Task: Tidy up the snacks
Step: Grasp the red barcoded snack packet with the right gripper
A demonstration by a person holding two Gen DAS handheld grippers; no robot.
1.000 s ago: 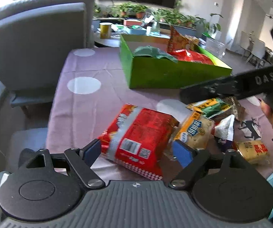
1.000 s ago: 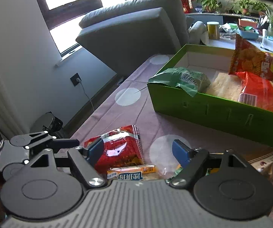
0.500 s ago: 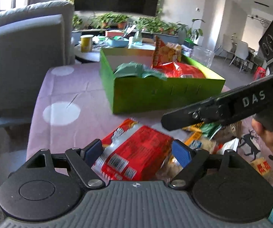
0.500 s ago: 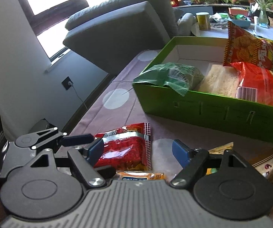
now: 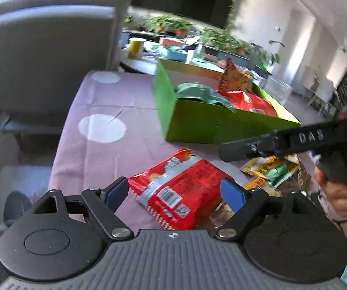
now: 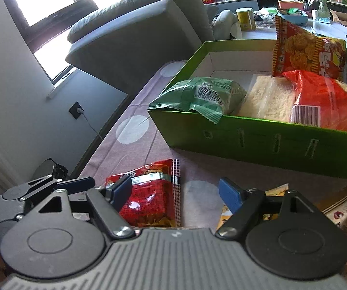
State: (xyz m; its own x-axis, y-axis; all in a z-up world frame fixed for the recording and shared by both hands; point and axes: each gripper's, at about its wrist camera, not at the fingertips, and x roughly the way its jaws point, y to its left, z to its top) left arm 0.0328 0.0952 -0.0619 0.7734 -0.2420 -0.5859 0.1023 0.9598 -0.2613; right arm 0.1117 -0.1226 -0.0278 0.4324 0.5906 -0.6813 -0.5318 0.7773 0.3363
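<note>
A red snack packet (image 5: 180,188) lies flat on the purple cloth between the blue pads of my left gripper (image 5: 174,192). Its jaws are opening and the pads stand clear of the packet. My right gripper (image 6: 176,192) is open above the cloth, with the same red packet (image 6: 151,200) under its left finger. The green box (image 6: 258,142) holds a green packet (image 6: 202,94), a pale bread pack (image 6: 267,99), an orange-red bag (image 6: 325,101) and an upright biscuit bag (image 6: 304,50). In the left wrist view the right gripper's black finger (image 5: 282,140) crosses in front of the green box (image 5: 197,123).
Loose yellow and green packets (image 5: 272,169) and a brown packet (image 6: 340,212) lie right of the red one. A hand (image 5: 335,193) holds the right tool. A grey sofa (image 5: 47,55) stands past the table's left edge. A side table with a yellow cup (image 6: 244,19) is behind the box.
Both views have rolled and shifted sideways. The left gripper's pads stand a little wider around the red packet. The right gripper's black finger now sits further right in the left view.
</note>
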